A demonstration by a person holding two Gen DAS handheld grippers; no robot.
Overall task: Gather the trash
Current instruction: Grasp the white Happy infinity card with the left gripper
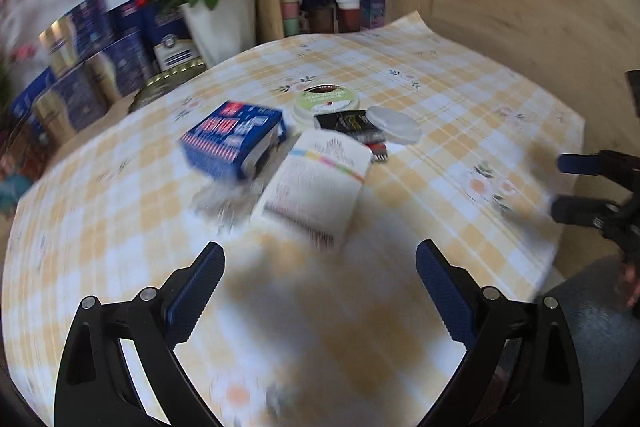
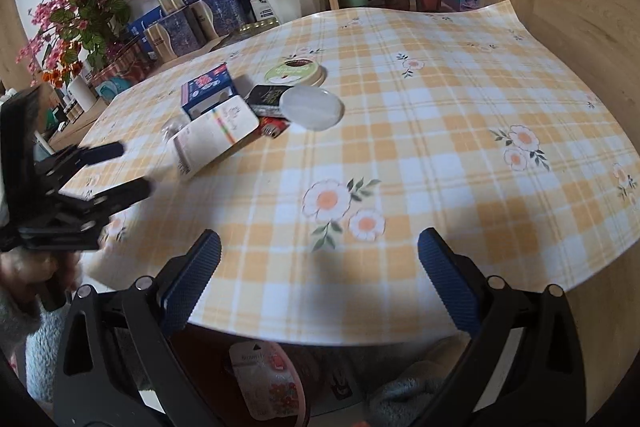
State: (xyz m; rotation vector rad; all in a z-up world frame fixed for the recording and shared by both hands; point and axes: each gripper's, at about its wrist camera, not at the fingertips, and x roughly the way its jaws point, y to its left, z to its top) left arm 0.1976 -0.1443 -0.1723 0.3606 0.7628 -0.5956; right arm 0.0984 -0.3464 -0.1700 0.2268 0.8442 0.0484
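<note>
Both tongs gape wide and hold nothing: my left tongs (image 1: pixel 320 291), my right tongs (image 2: pixel 320 283). Trash pile sits just ahead of the left tongs, well ahead-left of the right ones, on the checkered surface (image 2: pixel 440 155). White carton (image 1: pixel 316 183) is closest to the left tongs; blue box (image 1: pixel 236 139) beside it, far-left; round green-lidded tub (image 1: pixel 326 101), black packet (image 1: pixel 348 123) and white lid (image 1: pixel 394 125) behind.

Risks, my call: pieces touch and overlap, so closing on the carton may shove the blue box or drag the packet. Left view is blurred, so aim could miss. The lid lies flat, likely to slip.

Flower pot (image 1: pixel 224 23) and stacked boxes (image 1: pixel 92 67) stand far-left, beyond the pile, not in my way.
</note>
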